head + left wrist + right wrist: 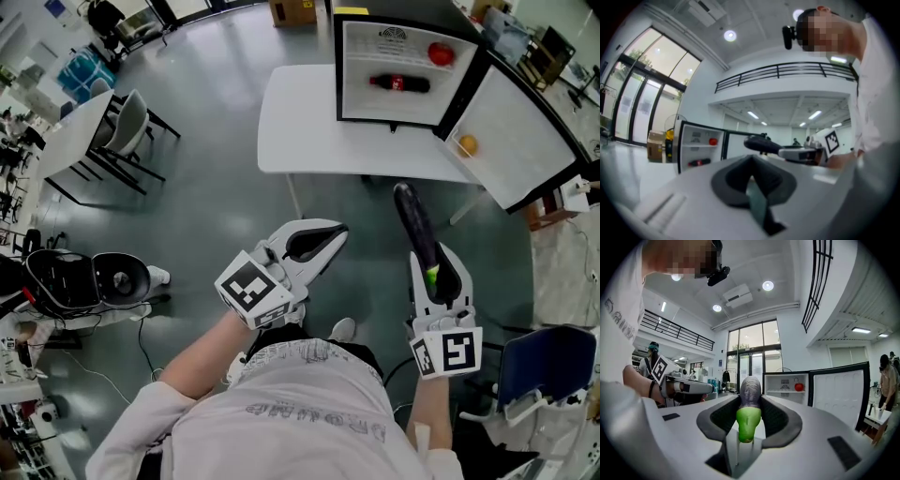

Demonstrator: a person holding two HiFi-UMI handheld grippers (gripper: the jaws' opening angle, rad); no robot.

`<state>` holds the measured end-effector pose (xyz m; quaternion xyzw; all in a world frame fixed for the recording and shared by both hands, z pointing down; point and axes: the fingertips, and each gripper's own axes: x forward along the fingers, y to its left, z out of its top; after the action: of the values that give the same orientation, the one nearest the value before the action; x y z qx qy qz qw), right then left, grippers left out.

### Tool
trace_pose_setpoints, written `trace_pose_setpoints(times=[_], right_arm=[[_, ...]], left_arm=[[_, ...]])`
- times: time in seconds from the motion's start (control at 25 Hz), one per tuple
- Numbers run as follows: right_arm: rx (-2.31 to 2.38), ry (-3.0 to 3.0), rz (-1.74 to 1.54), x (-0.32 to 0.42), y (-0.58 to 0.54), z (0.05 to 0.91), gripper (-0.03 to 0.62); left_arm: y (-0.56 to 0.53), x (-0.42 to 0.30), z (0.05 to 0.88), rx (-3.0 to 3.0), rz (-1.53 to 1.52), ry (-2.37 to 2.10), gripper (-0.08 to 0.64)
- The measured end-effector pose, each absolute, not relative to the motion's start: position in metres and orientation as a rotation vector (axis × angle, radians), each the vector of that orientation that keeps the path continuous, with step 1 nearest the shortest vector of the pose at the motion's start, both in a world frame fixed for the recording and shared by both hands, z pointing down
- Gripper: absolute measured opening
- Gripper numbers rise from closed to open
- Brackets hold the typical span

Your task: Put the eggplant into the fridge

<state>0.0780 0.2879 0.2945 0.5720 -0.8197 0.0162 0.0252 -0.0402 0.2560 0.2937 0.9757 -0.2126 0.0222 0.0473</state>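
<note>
The person is standing back from the white table (291,122), where a small fridge (394,66) is sitting with its door (530,141) swung wide open. The right gripper (432,261) is holding the eggplant (417,230) with its jaws spread fairly wide around the thick part, pads pressing on both sides just ahead of the green stem. The long dark body is sticking out forward, roughly level, and pointing toward the fridge, which is well apart from it. The left gripper (334,232) is hanging beside it with its jaws closed together and nothing between them.

Inside the fridge a dark bottle (398,83) is lying on its side and a red fruit (441,53) is sitting above it. An orange one (467,144) is resting in the door.

What is worrying me is the grip. It is sitting close to the stem, so most of the weight is hanging out in front, and on that glossy skin the eggplant could droop or slide out. Its far tip is also leading the way, so a slightly off approach could knock it against the fridge frame or set the bottle rolling.
</note>
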Motion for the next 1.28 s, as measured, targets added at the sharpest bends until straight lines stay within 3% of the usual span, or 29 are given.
trace_pose_setpoints(times=[0.64, 1.28], right_arm=[[1.7, -2.57, 0.063, 0.134, 0.293, 0.305, 0.135], [1.68, -2.552, 0.062, 0.144, 0.26, 0.316, 0.134]], left_arm=[[0.26, 0.009, 0.297, 2.963, 0.075, -0.73, 0.008], [0.223, 0.016, 0.309, 2.948, 0.041, -0.744, 0.008]])
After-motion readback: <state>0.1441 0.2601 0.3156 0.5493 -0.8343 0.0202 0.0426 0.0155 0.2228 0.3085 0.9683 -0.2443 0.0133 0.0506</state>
